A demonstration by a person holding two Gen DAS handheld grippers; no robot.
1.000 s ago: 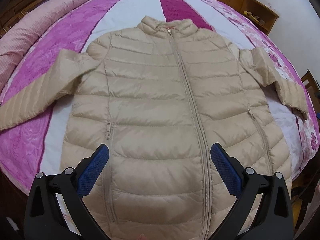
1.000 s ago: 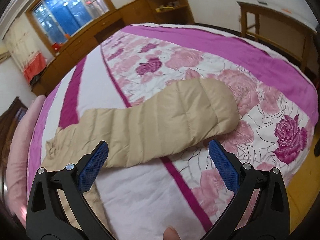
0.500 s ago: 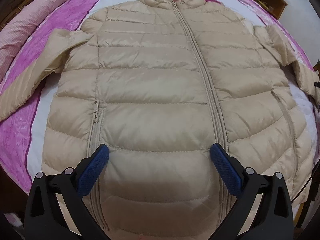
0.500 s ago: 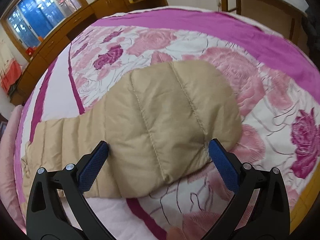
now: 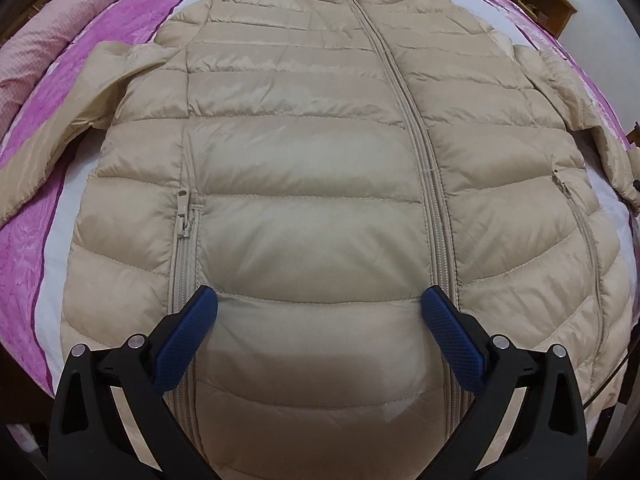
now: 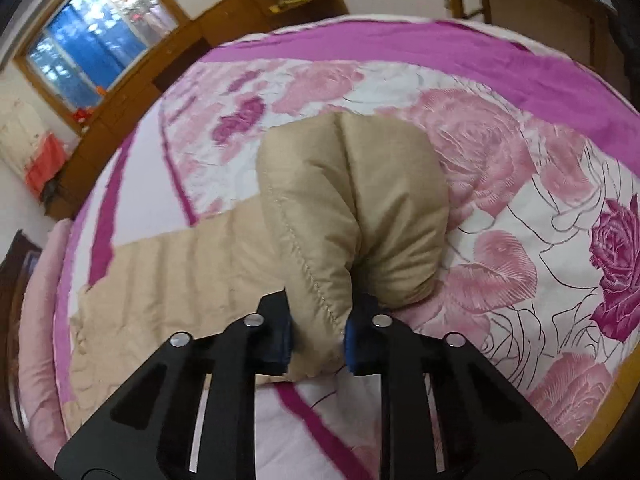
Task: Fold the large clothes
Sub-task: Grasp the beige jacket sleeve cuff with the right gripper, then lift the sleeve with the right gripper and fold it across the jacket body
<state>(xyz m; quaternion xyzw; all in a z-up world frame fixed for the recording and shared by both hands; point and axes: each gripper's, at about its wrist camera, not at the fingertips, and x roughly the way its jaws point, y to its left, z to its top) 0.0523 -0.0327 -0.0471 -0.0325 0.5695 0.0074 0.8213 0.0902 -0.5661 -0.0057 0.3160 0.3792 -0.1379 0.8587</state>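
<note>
One jacket (image 5: 312, 184), collar away, lengthwise.

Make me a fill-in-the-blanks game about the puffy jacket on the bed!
1. The beige puffer jacket lies on a bedspread printed with pink ____.
2. The right claw is closing on the end of the jacket's ____.
3. The jacket's front zipper is zipped ____.
4. The left claw is ____ above the jacket's hem.

Missing words: roses; sleeve; shut; open

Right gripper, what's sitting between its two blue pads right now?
The beige jacket's sleeve end, bunched between the closing right gripper pads, which press on it. That shows in the right wrist view.
</note>
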